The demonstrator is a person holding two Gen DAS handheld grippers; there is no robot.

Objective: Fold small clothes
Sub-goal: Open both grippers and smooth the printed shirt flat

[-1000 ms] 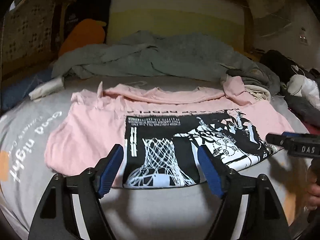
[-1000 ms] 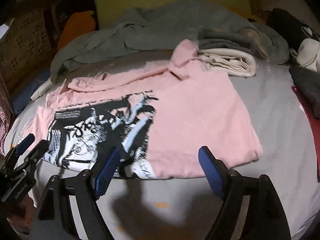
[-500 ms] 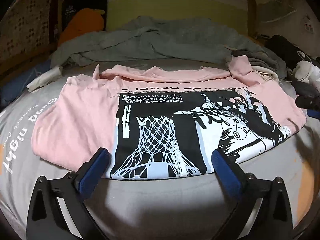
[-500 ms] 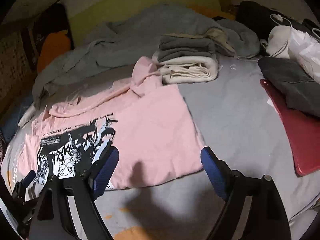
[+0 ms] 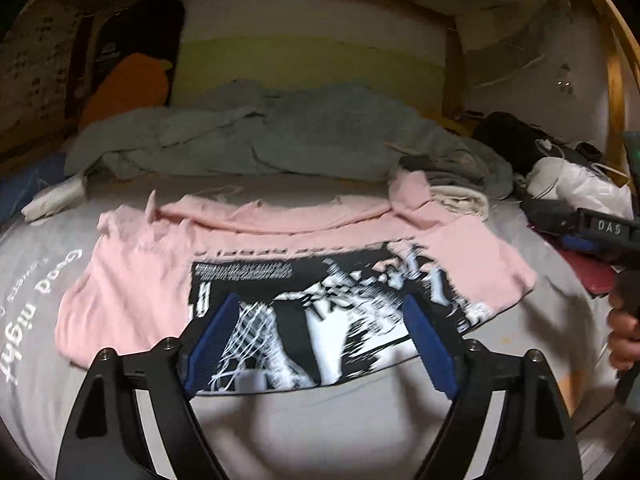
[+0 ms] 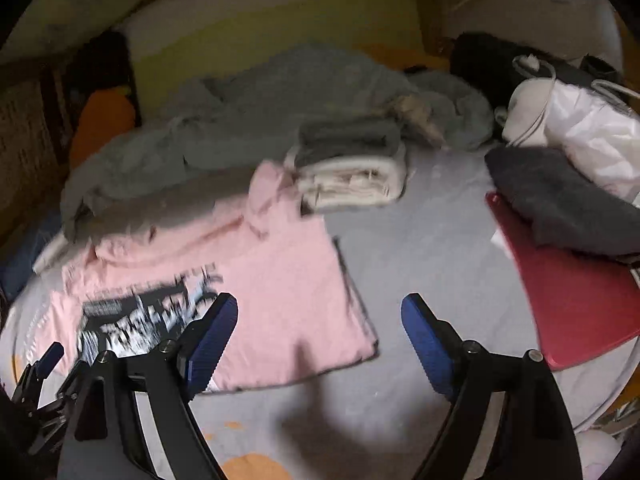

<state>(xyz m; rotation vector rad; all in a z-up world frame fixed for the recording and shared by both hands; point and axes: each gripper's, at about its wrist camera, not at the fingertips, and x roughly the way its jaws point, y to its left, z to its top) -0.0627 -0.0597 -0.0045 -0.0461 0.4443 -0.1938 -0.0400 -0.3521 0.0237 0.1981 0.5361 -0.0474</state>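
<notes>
A pink T-shirt [image 5: 132, 292] with a black-and-white print lies spread flat on the grey bed sheet [image 5: 320, 428], its collar end bunched at the far side. My left gripper [image 5: 320, 300] hovers over the shirt's near edge. Its jaws are closing, with nothing between the blue pads. My right gripper [image 6: 320, 300] hangs open and empty above the shirt's right edge [image 6: 288, 280] and the bare sheet beside it. Each gripper shows in the other's view: the right [image 5: 592, 228] at the far right, held by a hand, and the left [image 6: 44, 364] at the lower left.
A rumpled grey blanket [image 5: 280, 136] lies behind the shirt. A folded grey and cream stack [image 6: 352, 168] touches the shirt's far right corner. A red flat board [image 6: 580, 304], a dark grey garment [image 6: 560, 200] and a white bag [image 6: 580, 128] are at the right.
The left gripper's jaws widened, then narrowed, and it drew back a little from the shirt. The right gripper rose and swung right, so more of the bed's right side shows.
</notes>
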